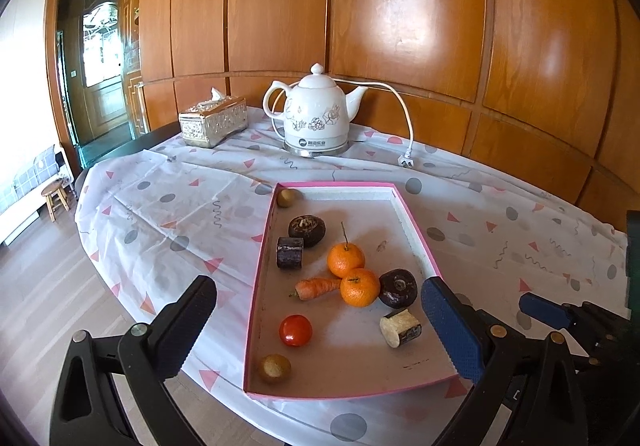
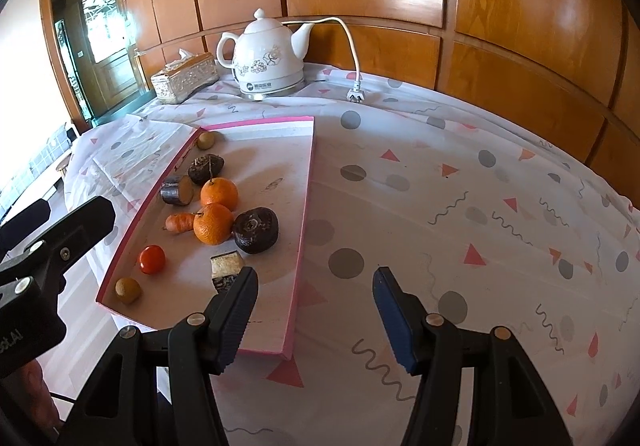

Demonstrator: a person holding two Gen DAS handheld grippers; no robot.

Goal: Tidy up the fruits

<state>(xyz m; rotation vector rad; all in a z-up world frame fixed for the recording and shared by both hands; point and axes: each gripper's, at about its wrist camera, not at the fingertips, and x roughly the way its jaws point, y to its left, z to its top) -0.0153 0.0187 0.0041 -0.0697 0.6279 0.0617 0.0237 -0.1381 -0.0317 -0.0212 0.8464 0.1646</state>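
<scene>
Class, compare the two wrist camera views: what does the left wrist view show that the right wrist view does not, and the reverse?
Left wrist only: the tray's white inner wall on its right side and a wooden stool on the floor.

Right wrist only: a wide stretch of bare tablecloth right of the tray, between the right gripper's open jaws.

Both: the pink tray, two oranges, tomato, carrot, kettle, tissue box.

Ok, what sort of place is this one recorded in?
Most likely a home dining or living room. A cloth-covered table stands against wood-panelled walls and carries an electric ceramic kettle and a tissue box. A doorway opens to the left.
</scene>
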